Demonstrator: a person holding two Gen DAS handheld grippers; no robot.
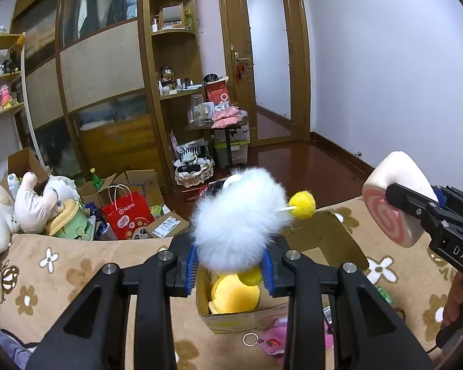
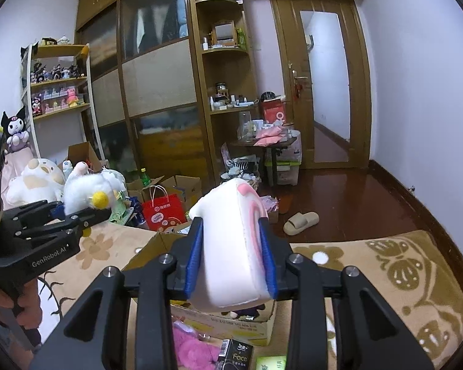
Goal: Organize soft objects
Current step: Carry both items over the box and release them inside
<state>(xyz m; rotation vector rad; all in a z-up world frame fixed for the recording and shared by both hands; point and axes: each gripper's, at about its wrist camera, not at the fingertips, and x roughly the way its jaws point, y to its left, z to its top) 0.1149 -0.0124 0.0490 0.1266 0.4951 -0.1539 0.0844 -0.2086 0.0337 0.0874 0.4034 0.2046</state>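
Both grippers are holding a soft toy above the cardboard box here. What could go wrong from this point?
1. The left gripper pinches only the fluffy white toy's fur; it could slip out.
2. The cardboard box already holds a yellow plush, so space looks tight.
3. The right gripper squeezes the pink-swirl cushion, which may spring aside on release.

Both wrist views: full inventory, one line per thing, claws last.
fluffy toy: 1, white with yellow pom-pom, in left claw above box
swirl cushion: 1, cream with pink swirl, in right claw
cardboard box: 1, brown, open, on blanket
yellow plush: 1, yellow, inside box
pink plush: 1, pink, on blanket before box
blanket: 1, tan with flowers
red bag: 1, red, floor beyond blanket
slipper: 1, beige, floor
left claw: shut on fluffy toy
right claw: shut on swirl cushion
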